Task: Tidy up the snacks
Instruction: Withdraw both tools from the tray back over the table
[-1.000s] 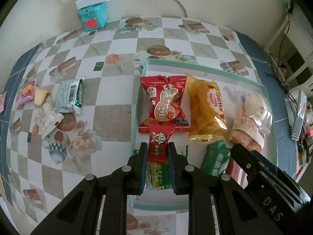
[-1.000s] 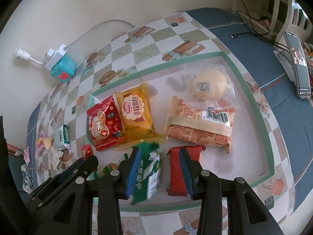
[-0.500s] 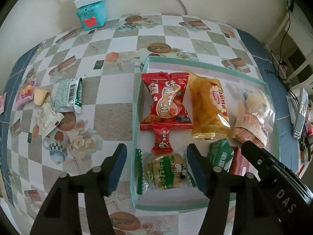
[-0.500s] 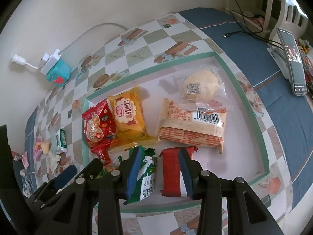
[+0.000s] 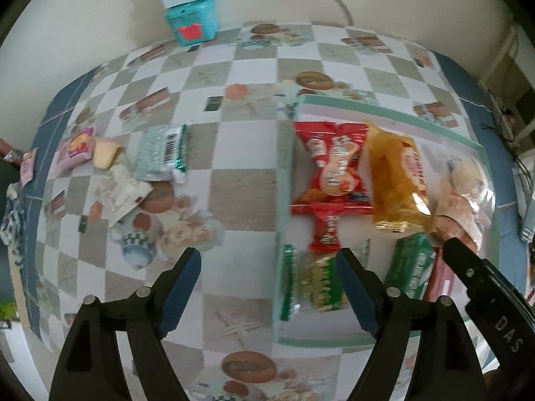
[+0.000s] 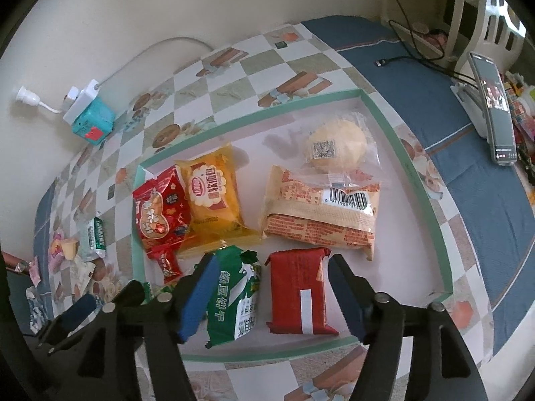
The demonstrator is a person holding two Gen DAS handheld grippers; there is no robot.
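Observation:
A green-rimmed tray (image 6: 414, 180) holds several snack packs: a red peanut bag (image 5: 334, 167), a yellow cake pack (image 5: 398, 183), a small red pack (image 5: 326, 230), a green-striped cookie pack (image 5: 317, 284), a green biscuit pack (image 6: 234, 297), a dark red pack (image 6: 297, 297), a tan wafer pack (image 6: 321, 217) and a round bun (image 6: 334, 145). My left gripper (image 5: 267, 267) is open and empty above the tray's left rim. My right gripper (image 6: 271, 287) is open and empty over the green and dark red packs. Loose snacks lie left of the tray: a silver-green pack (image 5: 164, 153), a white wrapper (image 5: 120, 190), a pink pack (image 5: 75, 152).
A teal box with a white power adapter (image 5: 192, 13) stands at the back by the wall. A phone on a stand (image 6: 495, 107) and a cable (image 6: 401, 56) lie on the blue cloth to the right. A white chair (image 6: 488, 10) stands beyond.
My left gripper let go of the green-striped cookie pack in the tray, opened wide and drew back to the left. My right gripper opened wider and pulled back a little.

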